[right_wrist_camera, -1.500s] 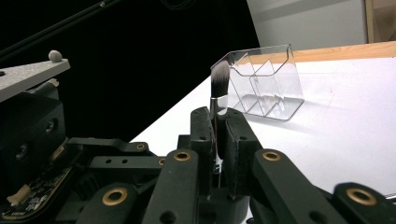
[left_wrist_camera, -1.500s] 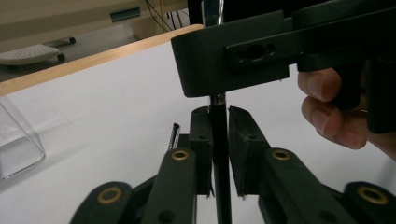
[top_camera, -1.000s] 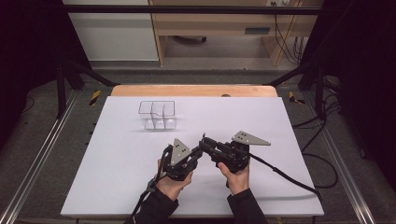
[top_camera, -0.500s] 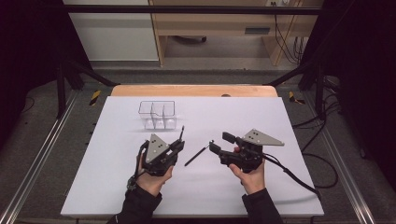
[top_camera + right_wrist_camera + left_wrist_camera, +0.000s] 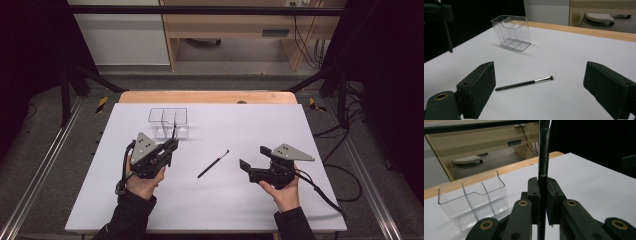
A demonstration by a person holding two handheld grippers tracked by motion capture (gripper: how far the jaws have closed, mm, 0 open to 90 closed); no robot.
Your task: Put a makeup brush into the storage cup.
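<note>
My left gripper point(image 5: 171, 145) is shut on a thin black stick point(image 5: 173, 132) that stands upright between its pads, seen close in the left gripper view with the stick point(image 5: 543, 167) rising above my left gripper point(image 5: 543, 185). It hovers just in front of the clear three-slot holder point(image 5: 168, 121). A slim black brush with a silver ferrule point(image 5: 213, 164) lies flat on the white table, between the hands. My right gripper point(image 5: 254, 158) is to the brush's right; its jaws have just been opening and stand wide, nothing between them. The right gripper view has the brush point(image 5: 524, 83) lying ahead of my right gripper point(image 5: 541, 90).
The clear holder point(image 5: 511, 32) point(image 5: 474, 200) stands toward the back left of the white table top point(image 5: 260, 120), whose far edge is wood. A cable trails from the right gripper off the table's right side. Metal rails flank the table.
The two grippers were together at the centre. The left one moved left toward the holder with the stick. The right one moved right, opened its jaws and left the brush on the table.
</note>
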